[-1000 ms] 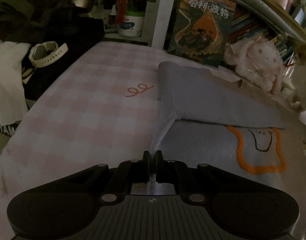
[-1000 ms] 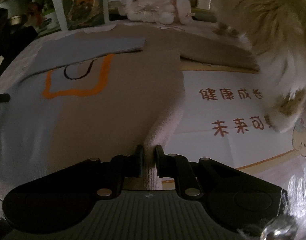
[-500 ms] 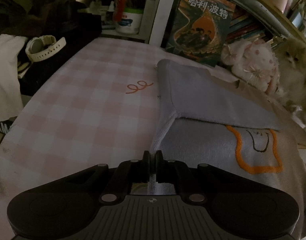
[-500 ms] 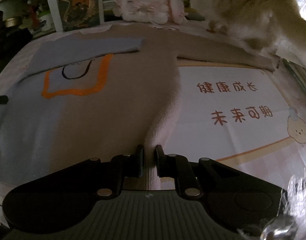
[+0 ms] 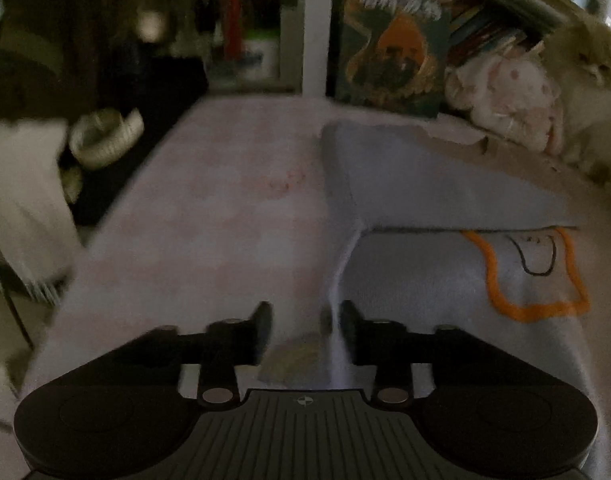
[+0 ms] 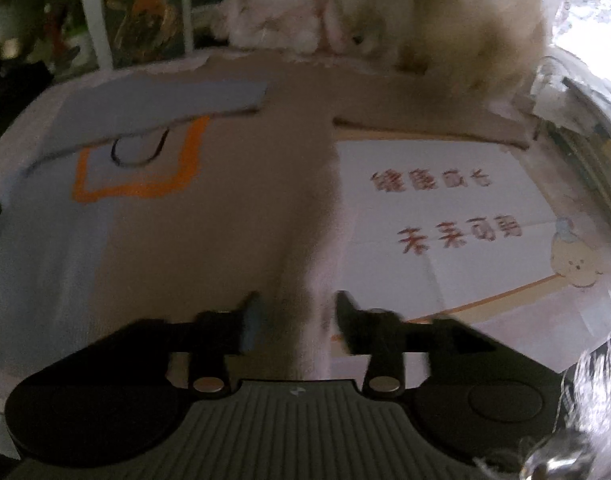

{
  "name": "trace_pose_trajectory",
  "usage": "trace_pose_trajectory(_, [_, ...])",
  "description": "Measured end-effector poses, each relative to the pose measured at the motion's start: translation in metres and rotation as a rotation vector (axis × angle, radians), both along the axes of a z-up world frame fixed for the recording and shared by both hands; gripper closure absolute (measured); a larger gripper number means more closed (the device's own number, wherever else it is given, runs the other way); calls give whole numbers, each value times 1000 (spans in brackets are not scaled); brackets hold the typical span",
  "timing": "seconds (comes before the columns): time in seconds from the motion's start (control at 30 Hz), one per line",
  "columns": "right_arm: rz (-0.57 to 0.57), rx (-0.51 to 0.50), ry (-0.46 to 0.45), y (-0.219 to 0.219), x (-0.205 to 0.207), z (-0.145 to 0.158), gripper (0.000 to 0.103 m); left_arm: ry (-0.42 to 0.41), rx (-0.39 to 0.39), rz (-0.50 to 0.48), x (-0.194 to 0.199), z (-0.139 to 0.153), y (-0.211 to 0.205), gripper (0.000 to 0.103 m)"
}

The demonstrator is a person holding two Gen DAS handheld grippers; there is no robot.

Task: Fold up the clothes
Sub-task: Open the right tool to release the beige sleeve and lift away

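Note:
A blue and tan sweater (image 5: pixel 433 280) (image 6: pixel 209 216) with an orange outline on its chest lies flat on the pink checked cover (image 5: pixel 209 232). Its blue sleeve (image 5: pixel 417 184) is folded across the body. My left gripper (image 5: pixel 305 316) is opening; the sweater's left hem edge stands between the jaws, close to the right finger (image 5: pixel 347 316). My right gripper (image 6: pixel 297 312) is opening too. The tan right hem edge rises between its fingers, and neither pad presses on it.
A fluffy cat (image 6: pixel 457 12) stands at the far right on the sweater's tan sleeve. A pink plush rabbit (image 6: pixel 277 16), a poster (image 5: pixel 389 48) and shelves line the back. A printed white sheet (image 6: pixel 445 216) lies right of the sweater. A white watch (image 5: pixel 105 136) rests at left.
Both grippers went from shut on the sweater's hem edges to open, letting the cloth go. The left view shifted and blurred. The cat moved further onto the far right of the sweater.

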State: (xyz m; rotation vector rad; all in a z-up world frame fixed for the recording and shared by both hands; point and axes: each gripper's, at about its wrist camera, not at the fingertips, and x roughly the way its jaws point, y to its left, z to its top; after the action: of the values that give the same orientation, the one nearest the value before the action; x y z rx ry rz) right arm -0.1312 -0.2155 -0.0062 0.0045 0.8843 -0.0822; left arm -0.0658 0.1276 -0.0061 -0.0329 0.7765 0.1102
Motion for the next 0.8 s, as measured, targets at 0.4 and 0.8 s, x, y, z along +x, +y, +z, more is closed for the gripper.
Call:
trace_pose_trajectory(0.4, [-118, 61, -10, -71, -2, 6, 30, -78, -39, -70, 4, 16, -73, 23])
trace_pose_trajectory(0.8, [-49, 125, -35, -197, 54, 4, 30, 11, -6, 41, 8, 4, -179, 22])
